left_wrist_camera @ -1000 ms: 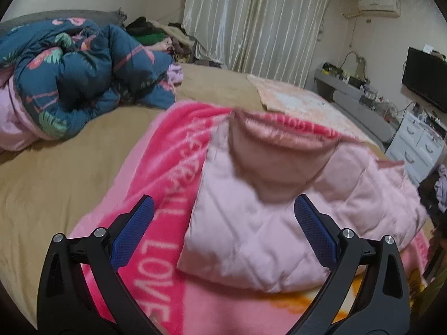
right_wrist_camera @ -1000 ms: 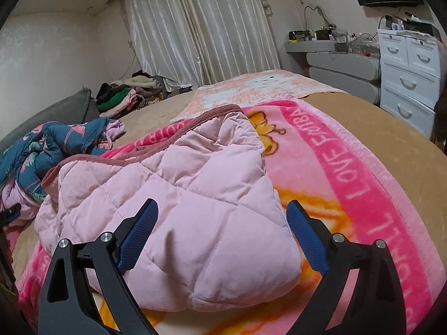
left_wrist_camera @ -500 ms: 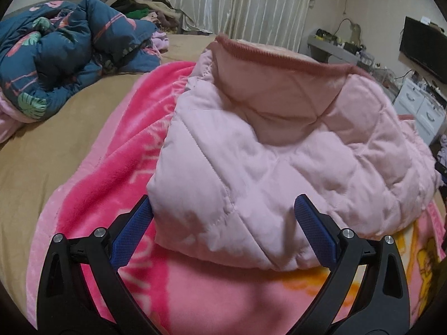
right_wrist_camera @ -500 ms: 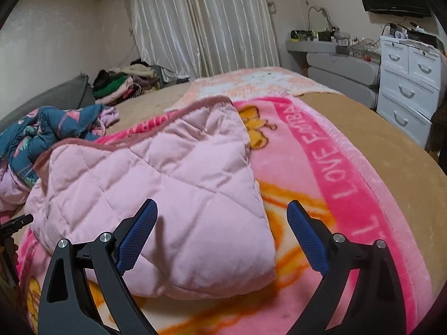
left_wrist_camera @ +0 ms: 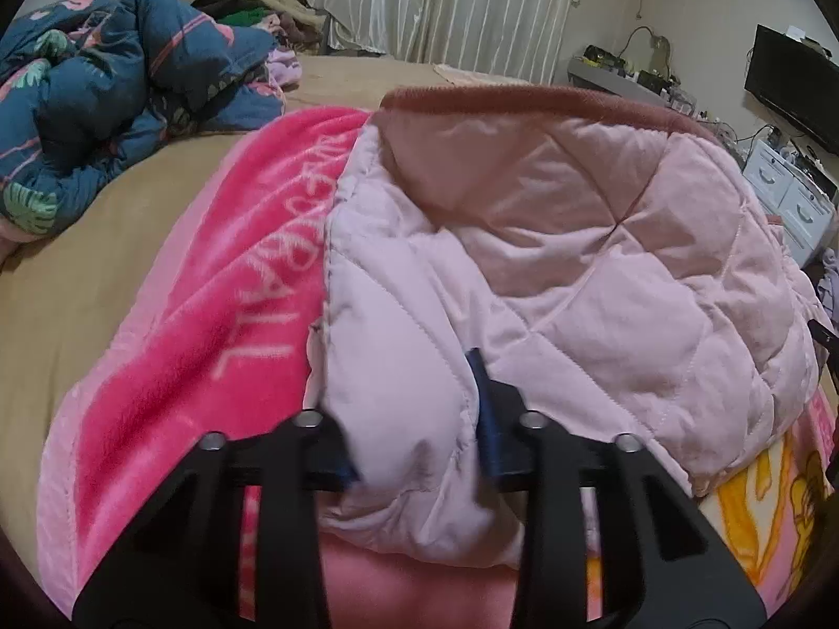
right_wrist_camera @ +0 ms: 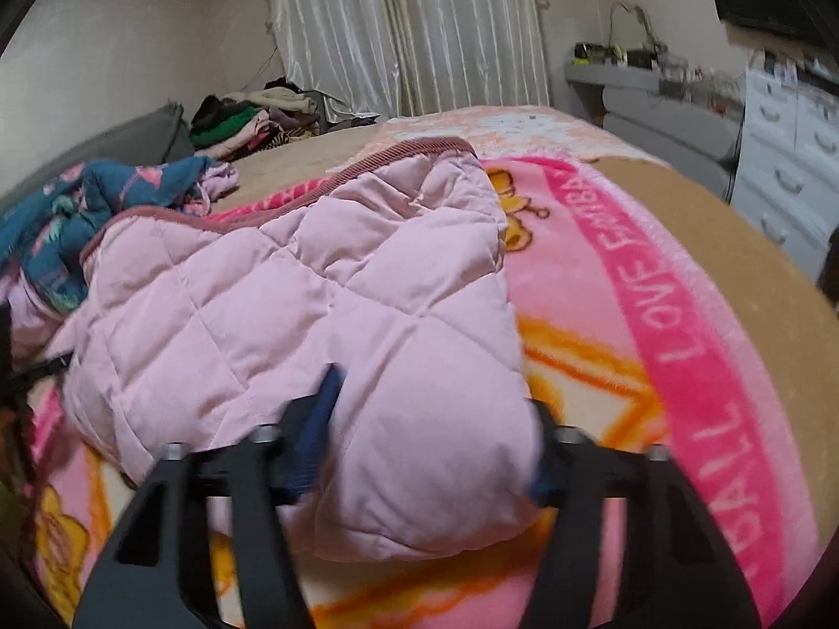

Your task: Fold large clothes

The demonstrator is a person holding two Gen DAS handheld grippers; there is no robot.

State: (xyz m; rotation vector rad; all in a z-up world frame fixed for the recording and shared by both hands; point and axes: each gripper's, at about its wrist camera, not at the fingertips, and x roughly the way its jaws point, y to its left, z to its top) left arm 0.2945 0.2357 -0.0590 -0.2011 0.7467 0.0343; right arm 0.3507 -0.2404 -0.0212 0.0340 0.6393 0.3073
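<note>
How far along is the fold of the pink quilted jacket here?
Done: pink quilted jacket already doubled over on the pink blanket. In hand: left gripper and right gripper each clamp a near corner. Left: the next fold and tidying.

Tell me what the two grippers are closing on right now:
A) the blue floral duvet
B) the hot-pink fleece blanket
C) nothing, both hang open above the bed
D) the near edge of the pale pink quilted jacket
D: the left gripper and the right gripper each have a fold of the pale pink quilted jacket bunched between their blue pads.
</note>
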